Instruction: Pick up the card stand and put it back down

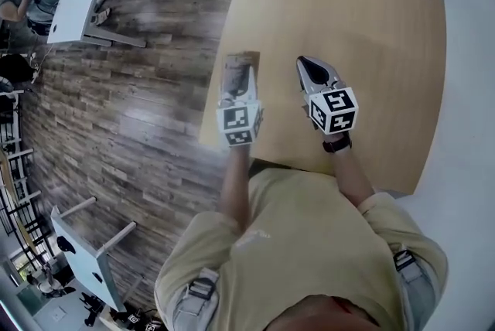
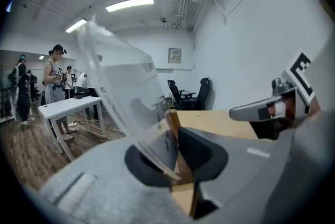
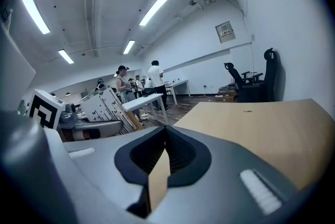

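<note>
I see left gripper [image 1: 236, 90] clamped on stand [image 1: 241, 65] base, centre frame, at table [image 1: 379, 28] left edge; right gripper [image 1: 307, 68] clenched, empty, beside it.

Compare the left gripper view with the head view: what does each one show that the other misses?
Only the left gripper view: the left gripper with its jaws pinching the card stand at its wooden base, and a framed notice on the far wall. Only the head view: the person's forearms and the whole outline of the table. Both: the card stand, the right gripper and the wooden tabletop.
</note>
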`<state>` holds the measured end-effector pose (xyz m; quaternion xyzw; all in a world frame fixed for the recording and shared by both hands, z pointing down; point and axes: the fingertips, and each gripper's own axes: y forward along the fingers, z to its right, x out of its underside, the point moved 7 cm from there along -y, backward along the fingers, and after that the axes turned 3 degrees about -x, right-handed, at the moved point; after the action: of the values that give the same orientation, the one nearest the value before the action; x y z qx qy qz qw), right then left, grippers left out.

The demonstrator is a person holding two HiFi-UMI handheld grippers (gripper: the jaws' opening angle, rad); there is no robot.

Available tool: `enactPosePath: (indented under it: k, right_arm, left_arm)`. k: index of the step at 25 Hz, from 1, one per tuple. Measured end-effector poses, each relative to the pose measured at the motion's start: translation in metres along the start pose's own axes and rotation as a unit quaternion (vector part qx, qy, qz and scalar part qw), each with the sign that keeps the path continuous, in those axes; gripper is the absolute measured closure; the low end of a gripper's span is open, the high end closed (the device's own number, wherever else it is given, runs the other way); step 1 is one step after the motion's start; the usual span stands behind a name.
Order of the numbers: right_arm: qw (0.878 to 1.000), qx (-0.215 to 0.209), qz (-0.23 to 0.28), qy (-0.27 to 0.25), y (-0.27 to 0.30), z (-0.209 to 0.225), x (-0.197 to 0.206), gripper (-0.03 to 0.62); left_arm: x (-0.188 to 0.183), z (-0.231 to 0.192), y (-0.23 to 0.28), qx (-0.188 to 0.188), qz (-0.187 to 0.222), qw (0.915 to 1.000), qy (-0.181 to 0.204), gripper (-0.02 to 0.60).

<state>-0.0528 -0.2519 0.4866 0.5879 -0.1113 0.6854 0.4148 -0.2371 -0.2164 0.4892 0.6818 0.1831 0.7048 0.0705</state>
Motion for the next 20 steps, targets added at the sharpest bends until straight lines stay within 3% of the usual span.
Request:
enactPosePath:
  k: [11,20]
  right_arm:
    - [0.996,0.065,-0.037,0.047,0.053,0.041,0.026,0.589]
    - [0.99,0.094,-0.076,0.07,0.07,0.076,0.046,0.589]
  left_arm:
    - [0.047,-0.038,0.126,0.055,-0.073,0.9954,0.028,0.534]
    - [0.099,-0.04,0.187,0.057,-0.129,0.9882,0.06,0.534]
